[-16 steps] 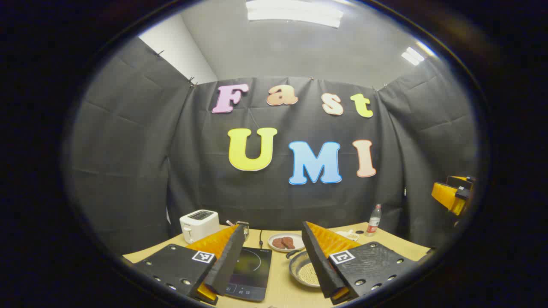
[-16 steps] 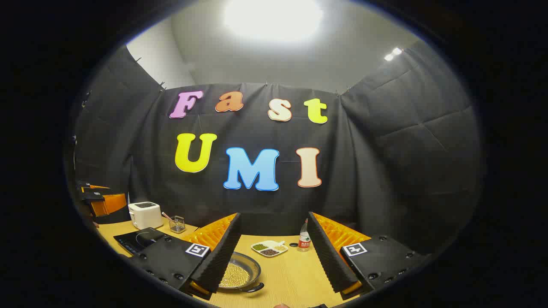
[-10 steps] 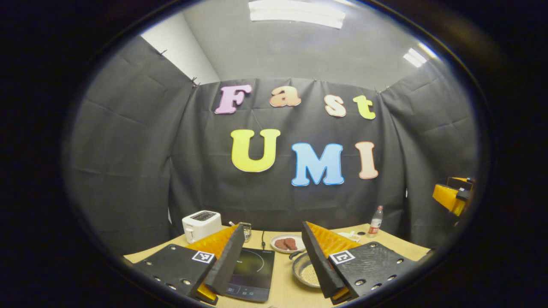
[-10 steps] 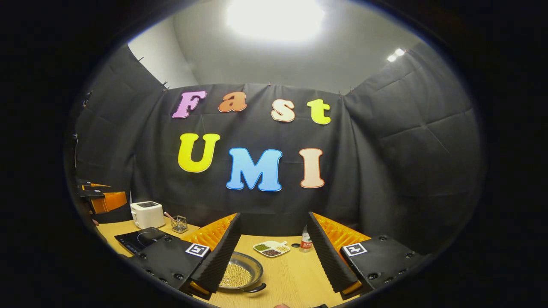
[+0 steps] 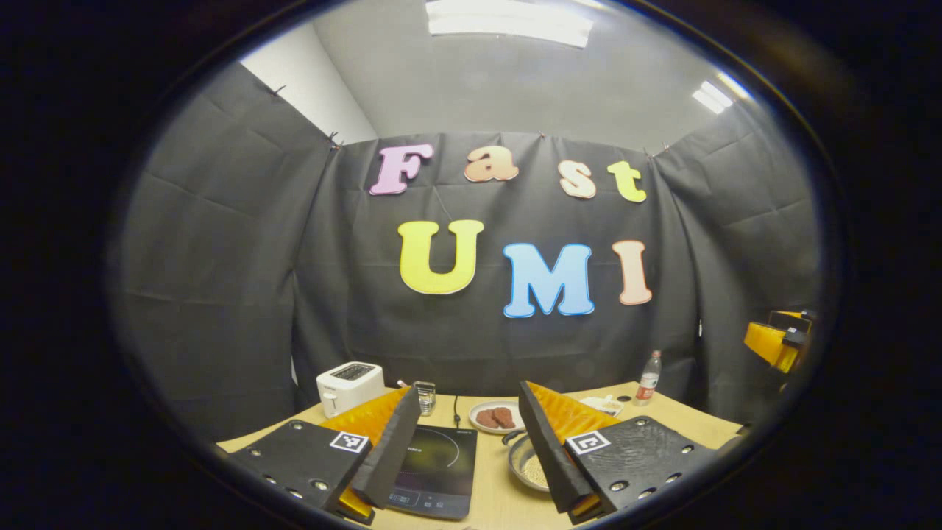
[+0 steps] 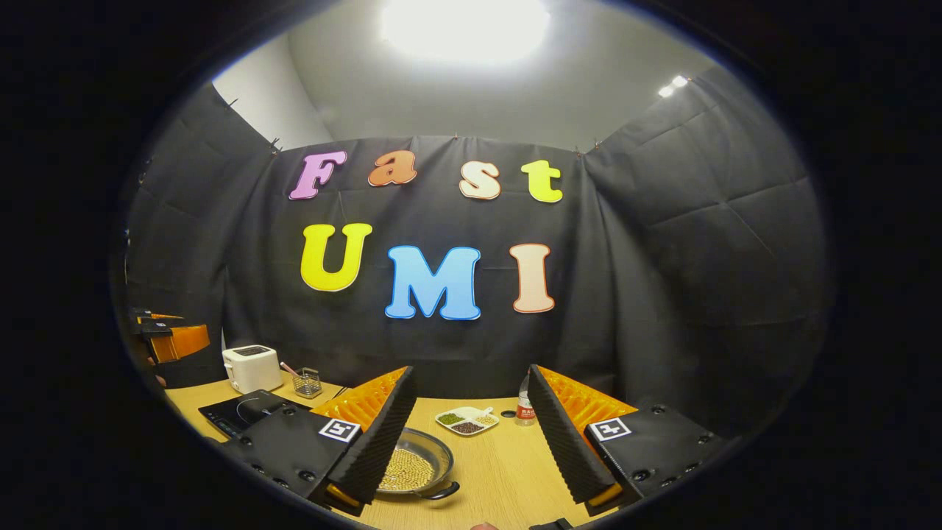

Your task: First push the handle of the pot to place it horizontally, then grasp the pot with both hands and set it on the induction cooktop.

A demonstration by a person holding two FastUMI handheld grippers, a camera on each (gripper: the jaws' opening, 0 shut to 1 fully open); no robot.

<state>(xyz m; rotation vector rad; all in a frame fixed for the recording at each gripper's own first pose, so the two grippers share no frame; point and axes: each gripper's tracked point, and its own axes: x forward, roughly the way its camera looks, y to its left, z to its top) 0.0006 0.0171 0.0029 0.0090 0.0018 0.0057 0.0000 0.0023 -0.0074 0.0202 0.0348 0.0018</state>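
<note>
- The shallow round steel pot (image 6: 416, 465), filled with pale beans, sits on the light wooden worktop (image 6: 500, 471) right in front of the right claw (image 6: 471, 427); its dark handle (image 6: 441, 492) curls at the near rim, pointing toward the viewer and to the right.
- The right claw's black-padded fingers stand wide apart, holding nothing, above and clear of the pot.
- The left claw (image 5: 464, 434) is likewise spread and empty; between its fingers lies the flat black induction cooktop (image 5: 438, 471), with the pot (image 5: 528, 464) just beside it, partly behind one finger.
- Farther back stand a small plate of brown patties (image 5: 497, 417), a divided white dish of grains (image 6: 466, 421), a white toaster (image 5: 349, 384) and a clear plastic bottle (image 5: 647, 377).
- Judging by this, nothing is done: the handle push, the two-claw grasp and the move onto the cooktop all remain.
</note>
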